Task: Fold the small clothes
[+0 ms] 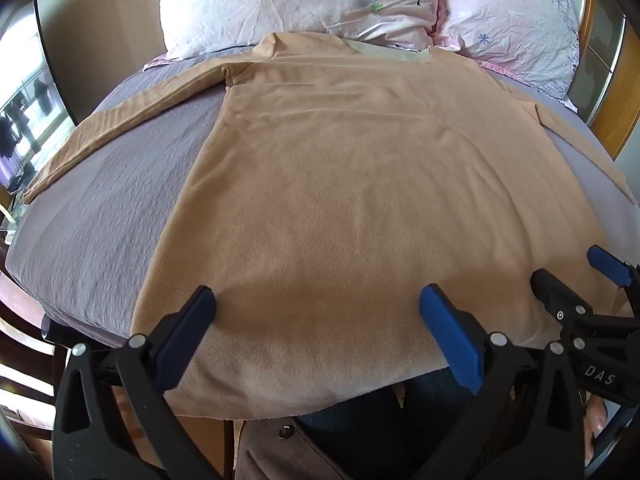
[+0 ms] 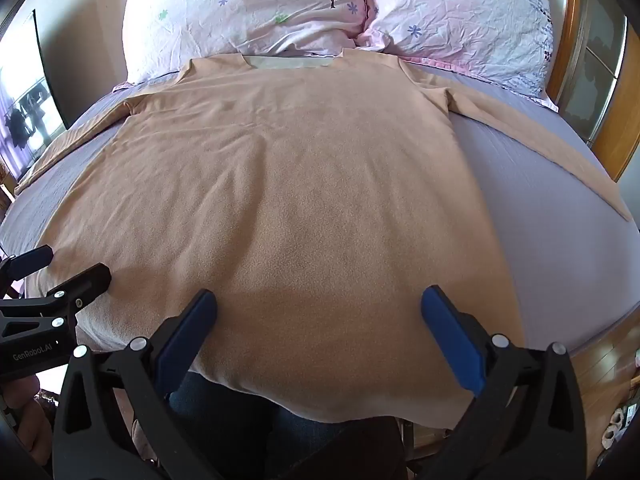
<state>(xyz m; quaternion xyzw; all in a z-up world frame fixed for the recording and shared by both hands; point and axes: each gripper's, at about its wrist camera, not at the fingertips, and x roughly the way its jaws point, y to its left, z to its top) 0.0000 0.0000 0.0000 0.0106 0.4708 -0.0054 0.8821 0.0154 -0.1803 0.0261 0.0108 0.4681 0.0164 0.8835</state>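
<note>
With both claws poised over the near hem, the left gripper [image 1: 316, 308] and right gripper [image 2: 318, 308] stand spread wide, holding nothing, seemingly placed to seize the hem; the shirt [image 1: 340, 184], tan and fleecy, lies flat on the bed [image 1: 100, 208], sleeves spread outward, collar toward the pillows [image 1: 300, 0].

Location: a home bedroom; I work over a bed [image 2: 540, 200] with a lavender sheet; two floral pillows [image 2: 248, 12] lie at its head; a wooden headboard [image 2: 570, 40] stands right; clothes hang [image 1: 16, 128] beyond a window left.
</note>
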